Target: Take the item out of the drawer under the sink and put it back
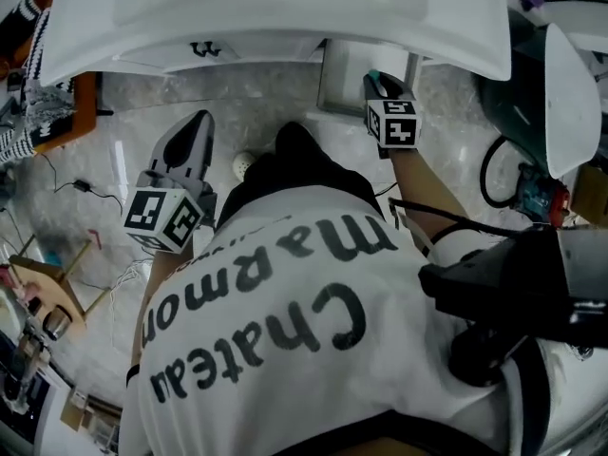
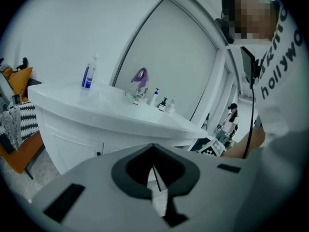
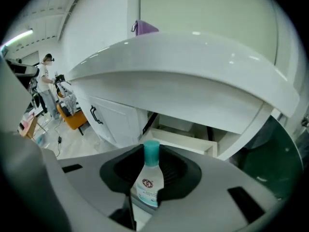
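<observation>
We noted the right gripper (image 1: 382,88) pinching the teal-capped bottle (image 3: 147,181) just short of the open drawer (image 3: 183,141) under the sink (image 3: 193,66). Left gripper (image 2: 155,190) had its jaws pressed together, empty. Risk as we judged it: the bottle clipping the drawer front and pivoting loose.

Right gripper (image 3: 145,203): jaws closed on one small clear bottle (image 3: 149,180), upright, teal cap (image 3: 151,152) above the fingers, label facing the camera.
Beyond the fingers: white drawer (image 3: 181,140), open, under white basin (image 3: 183,66).
Left of the fingers: cabinet door with dark handle (image 3: 93,115); orange chair (image 3: 72,120); a person (image 3: 47,81) standing far off.
</observation>
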